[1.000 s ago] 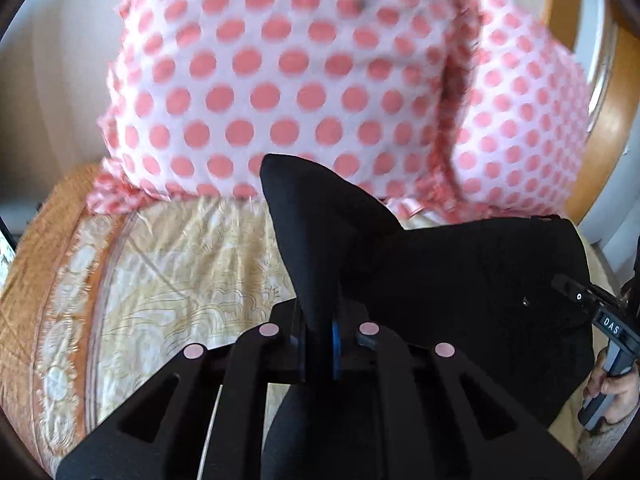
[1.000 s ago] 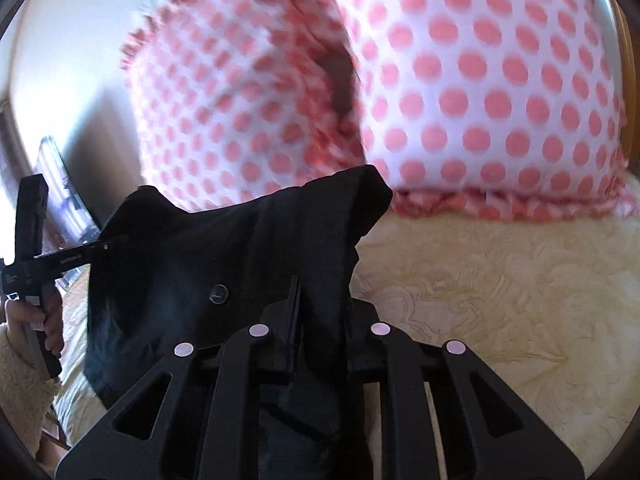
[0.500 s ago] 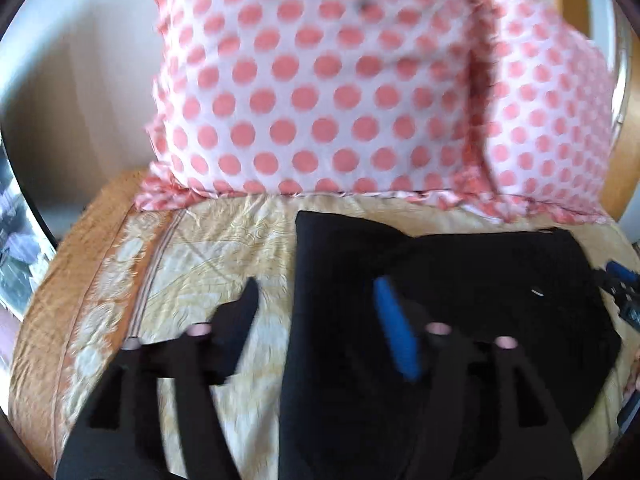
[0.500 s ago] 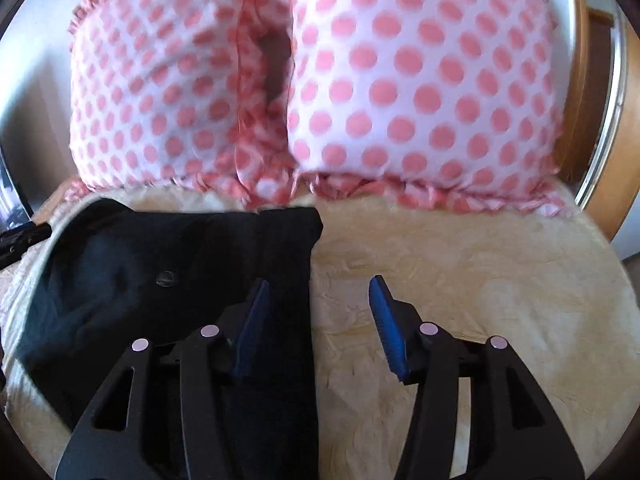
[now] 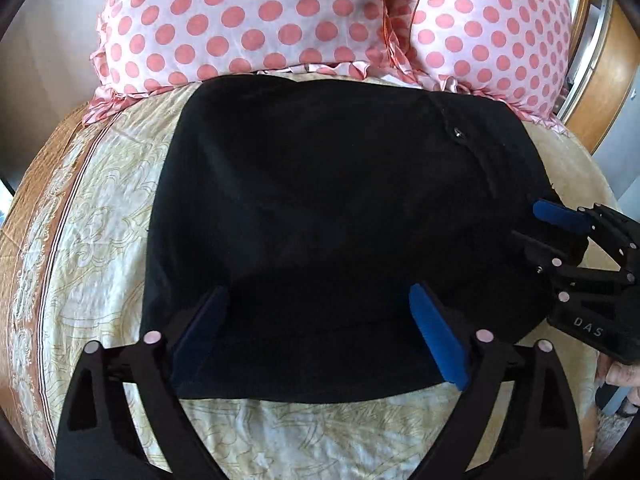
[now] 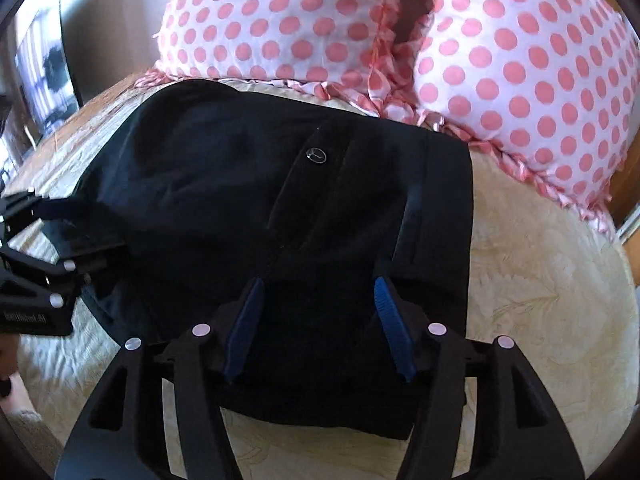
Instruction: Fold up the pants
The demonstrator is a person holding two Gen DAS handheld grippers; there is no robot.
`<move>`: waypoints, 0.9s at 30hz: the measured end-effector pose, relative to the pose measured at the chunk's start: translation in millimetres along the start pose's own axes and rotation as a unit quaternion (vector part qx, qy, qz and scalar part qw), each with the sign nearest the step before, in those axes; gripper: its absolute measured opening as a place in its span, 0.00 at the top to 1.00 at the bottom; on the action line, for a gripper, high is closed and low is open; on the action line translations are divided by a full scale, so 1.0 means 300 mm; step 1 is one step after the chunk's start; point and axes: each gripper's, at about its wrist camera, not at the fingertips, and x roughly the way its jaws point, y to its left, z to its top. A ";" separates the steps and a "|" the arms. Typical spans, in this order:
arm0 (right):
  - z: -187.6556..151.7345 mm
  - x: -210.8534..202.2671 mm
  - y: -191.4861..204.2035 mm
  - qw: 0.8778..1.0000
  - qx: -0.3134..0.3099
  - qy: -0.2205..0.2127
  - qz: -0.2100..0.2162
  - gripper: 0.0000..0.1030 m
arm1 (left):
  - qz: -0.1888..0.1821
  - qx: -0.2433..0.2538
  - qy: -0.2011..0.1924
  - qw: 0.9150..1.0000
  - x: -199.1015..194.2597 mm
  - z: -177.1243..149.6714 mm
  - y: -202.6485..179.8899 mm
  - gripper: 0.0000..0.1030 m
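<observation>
Folded black pants (image 5: pixel 340 216) flat on bed (image 5: pixel 92 240) near pillows (image 5: pixel 240 20); left claw (image 5: pixel 320 332) and right claw (image 6: pixel 316 328) spread wide, empty.

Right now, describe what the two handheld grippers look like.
Both the left gripper and the right gripper are matte black plastic with triangular cut-outs in the finger arms, pale pink round dots at the joints, and blue pads on the fingers. The right gripper's body carries white "DAS" lettering in the left wrist view.
</observation>
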 end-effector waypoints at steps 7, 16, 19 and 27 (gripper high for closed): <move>-0.085 -0.121 0.004 0.996 0.053 -0.066 -0.005 0.16 | 0.019 -0.011 -0.042 0.999 -0.103 -0.074 0.023 0.05; -0.291 -0.206 0.080 0.993 0.093 -0.064 0.016 0.15 | 0.087 -0.026 -0.087 0.992 -0.249 -0.300 0.085 0.03; -0.320 -0.200 0.122 0.994 0.092 -0.057 0.018 0.15 | 0.103 -0.024 -0.088 0.990 -0.250 -0.334 0.083 0.03; -0.348 -0.190 0.182 0.994 0.091 -0.056 -0.002 0.09 | 0.104 -0.039 -0.081 0.991 -0.242 -0.392 0.090 0.03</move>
